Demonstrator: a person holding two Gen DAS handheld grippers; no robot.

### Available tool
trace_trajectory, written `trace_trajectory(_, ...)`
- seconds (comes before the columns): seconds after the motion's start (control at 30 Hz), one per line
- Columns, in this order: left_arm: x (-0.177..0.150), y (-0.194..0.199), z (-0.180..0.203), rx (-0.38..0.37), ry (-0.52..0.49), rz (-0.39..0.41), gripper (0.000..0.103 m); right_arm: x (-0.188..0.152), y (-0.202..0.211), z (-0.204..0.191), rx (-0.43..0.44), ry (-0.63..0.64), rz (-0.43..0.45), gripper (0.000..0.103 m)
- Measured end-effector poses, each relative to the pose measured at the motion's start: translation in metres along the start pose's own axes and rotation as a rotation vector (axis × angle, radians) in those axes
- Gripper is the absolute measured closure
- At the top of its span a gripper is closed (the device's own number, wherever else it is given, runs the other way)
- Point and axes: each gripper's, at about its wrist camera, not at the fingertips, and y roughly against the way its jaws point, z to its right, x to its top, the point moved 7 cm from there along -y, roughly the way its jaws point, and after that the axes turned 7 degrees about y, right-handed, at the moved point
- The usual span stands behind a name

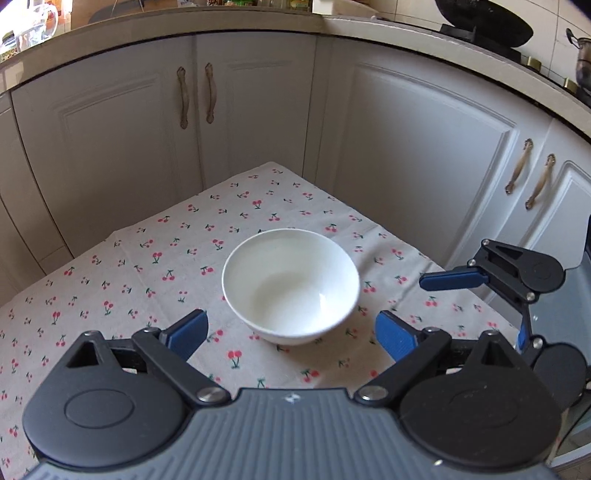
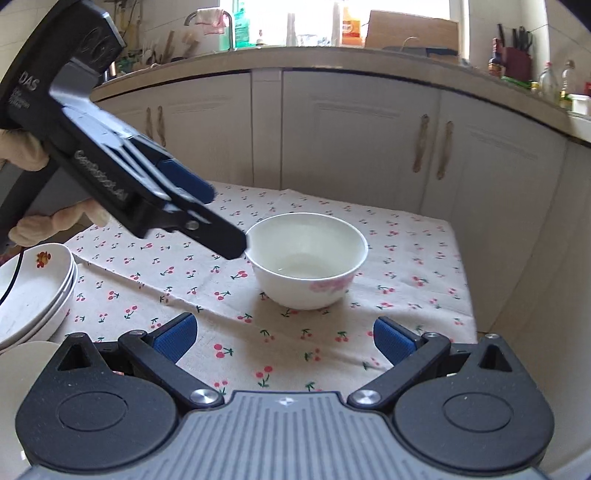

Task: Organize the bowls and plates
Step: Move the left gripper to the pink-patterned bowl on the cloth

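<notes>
A white bowl (image 1: 291, 286) with a pink flower print stands upright and empty on the cherry-print tablecloth (image 1: 147, 266); it also shows in the right wrist view (image 2: 308, 260). My left gripper (image 1: 291, 336) is open and empty, its blue pads just short of the bowl on either side. My right gripper (image 2: 284, 338) is open and empty, a little before the bowl. In the right wrist view the left gripper (image 2: 221, 218) hangs above the bowl's left rim. A stack of white plates (image 2: 35, 284) sits at the table's left edge.
White kitchen cabinets (image 1: 406, 147) wrap around the table's far sides, close to its edges. A counter (image 2: 332, 55) with bottles and a sink tap runs above them. A black wok (image 1: 484, 22) sits on the stove at right.
</notes>
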Motion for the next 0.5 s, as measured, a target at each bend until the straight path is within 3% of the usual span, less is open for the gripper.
trace_trajectory(0.5, 0.018, -0.051, 0.0, -0.007, 0.007, -0.039, 0.008, 0.009, -0.036, 0.021, 0.009, -0.018, -0.008, 0.001)
